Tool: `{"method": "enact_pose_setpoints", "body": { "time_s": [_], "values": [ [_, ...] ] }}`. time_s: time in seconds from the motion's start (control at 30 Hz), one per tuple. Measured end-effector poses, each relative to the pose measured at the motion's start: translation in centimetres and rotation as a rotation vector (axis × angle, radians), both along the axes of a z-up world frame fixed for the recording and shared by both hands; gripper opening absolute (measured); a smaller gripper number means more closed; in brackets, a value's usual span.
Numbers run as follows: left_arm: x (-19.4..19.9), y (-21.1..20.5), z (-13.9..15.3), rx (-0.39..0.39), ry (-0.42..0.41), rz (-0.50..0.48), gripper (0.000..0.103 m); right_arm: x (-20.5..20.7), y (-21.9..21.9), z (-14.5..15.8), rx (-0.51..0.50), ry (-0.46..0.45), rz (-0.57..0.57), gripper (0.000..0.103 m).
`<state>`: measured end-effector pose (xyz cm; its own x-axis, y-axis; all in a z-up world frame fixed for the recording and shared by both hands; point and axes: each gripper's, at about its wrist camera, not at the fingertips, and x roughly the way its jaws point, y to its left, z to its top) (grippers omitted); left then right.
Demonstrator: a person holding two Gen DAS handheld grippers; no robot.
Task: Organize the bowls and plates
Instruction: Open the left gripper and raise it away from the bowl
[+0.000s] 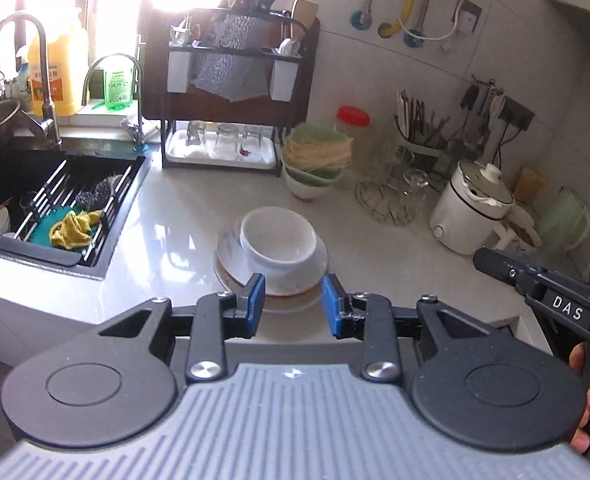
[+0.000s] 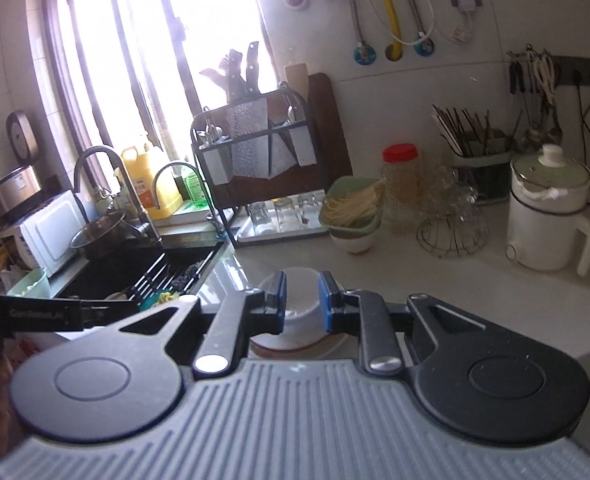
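Glossy white stone makes up your desk (image 1: 167,224), and it shines enough that smooth crockery could skate across it if you nudge anything sideways. On it, near the front edge and right of the black sink (image 1: 19,176), sits the stack: shallow round plates (image 1: 231,256) with a white bowl (image 1: 279,240) resting on top. The bowl sits toward the back of the upper plate and looks off-centre, and the plates do not seem squarely aligned, a brownish rim showing under the white one. All of it looks like glazed ceramic, hard, slick and thin at the rims.

Judging from that, the main risk is a pinch on a curved, glazed rim with flat blue pads: the bowl could squirt out, or tilt and slide off the plate. Lifting a plate with the bowl aboard would likely tip the bowl. A push toward the front edge could send the stack off the desk.

Whether this stack is already sorted or waiting to be split, one view cannot say.

Your left gripper (image 1: 293,300) hovers just short of the stack, its fingers parted wide with nothing between them. Your right gripper (image 2: 302,300) is also spread, empty, with the bowl seen through the gap but not touched.
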<state>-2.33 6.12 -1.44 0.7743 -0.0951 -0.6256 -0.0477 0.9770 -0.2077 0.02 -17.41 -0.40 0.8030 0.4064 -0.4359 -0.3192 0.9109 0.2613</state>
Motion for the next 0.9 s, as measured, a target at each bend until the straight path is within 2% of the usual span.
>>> {"method": "enact_pose_setpoints", "body": {
  "time_s": [0.2, 0.33, 0.6, 0.77, 0.9],
  "values": [
    [-1.2, 0.0, -0.6, 0.009, 0.006, 0.008, 0.037, -1.9, 0.0, -0.3, -0.031, 0.009, -0.019, 0.022],
    [-1.8, 0.2, -0.8, 0.009, 0.017, -0.005, 0.037, -2.7, 0.1, -1.0, -0.009, 0.037, -0.036, 0.022],
    [-3.4, 1.1, -2.0, -0.009, 0.055, 0.004, 0.037, -4.6, 0.8, -2.2, -0.027, 0.070, -0.037, 0.022],
    [-4.1, 1.0, -2.9, 0.000, 0.072, -0.027, 0.037, -5.9, 1.8, -2.4, -0.060, 0.068, -0.049, 0.022],
    [-4.4, 0.7, -2.9, 0.000, 0.053, -0.028, 0.045, -7.0, 2.2, -2.5, -0.089, 0.061, -0.038, 0.022]
  ]
}}
